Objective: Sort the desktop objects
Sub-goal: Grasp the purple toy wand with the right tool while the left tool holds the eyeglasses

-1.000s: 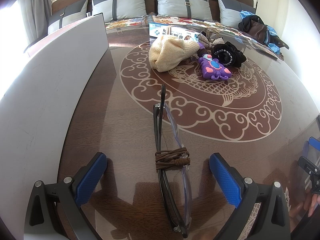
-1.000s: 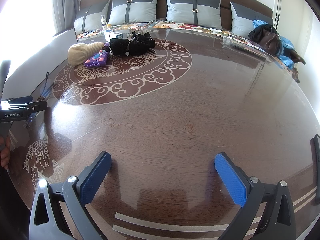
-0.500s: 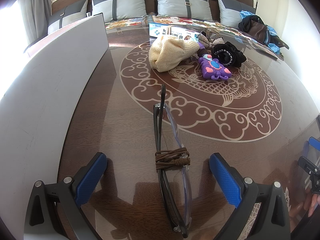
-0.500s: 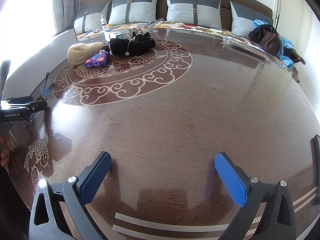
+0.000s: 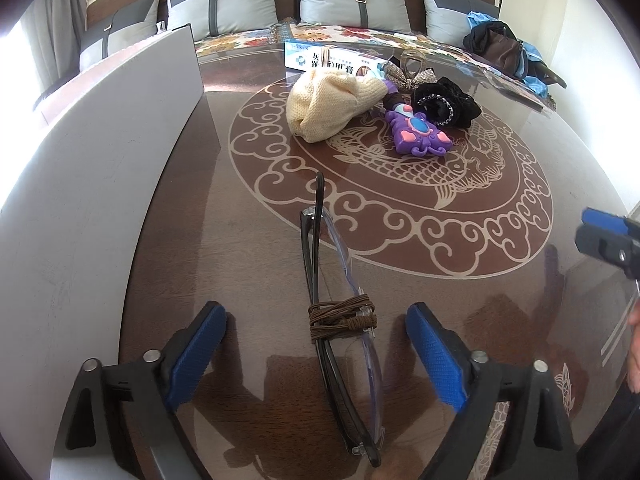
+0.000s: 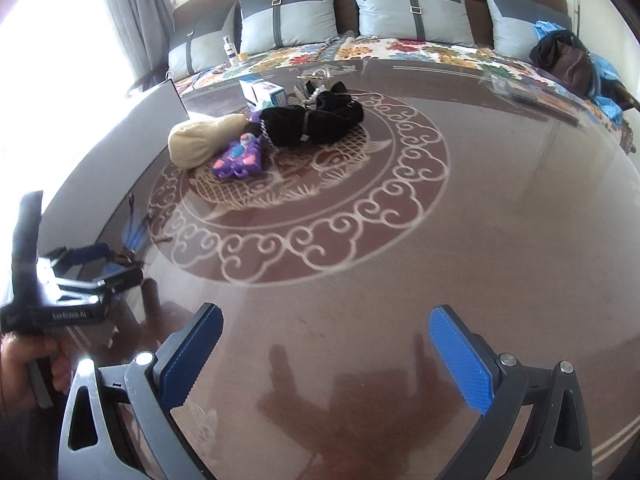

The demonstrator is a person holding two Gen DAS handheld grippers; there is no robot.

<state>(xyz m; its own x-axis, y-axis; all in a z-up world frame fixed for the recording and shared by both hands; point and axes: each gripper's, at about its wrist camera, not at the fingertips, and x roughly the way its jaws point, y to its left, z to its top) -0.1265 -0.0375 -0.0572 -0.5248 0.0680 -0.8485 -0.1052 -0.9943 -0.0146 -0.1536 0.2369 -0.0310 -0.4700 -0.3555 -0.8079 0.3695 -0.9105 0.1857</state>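
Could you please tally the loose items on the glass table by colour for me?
Cream: 1, knit hat
Purple: 1, toy
Black: 2, scrunchie, folded glasses
White and blue: 1, box
Silver: 1, bow clip
Brown: 1, cord around the glasses
Total: 7

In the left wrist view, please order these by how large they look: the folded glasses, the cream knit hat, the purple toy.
1. Folded glasses: they look largest, but they lie nearest the camera, so their real size is unsure.
2. Cream knit hat.
3. Purple toy: it lies beside the hat at a similar distance, so this pair is reliable.
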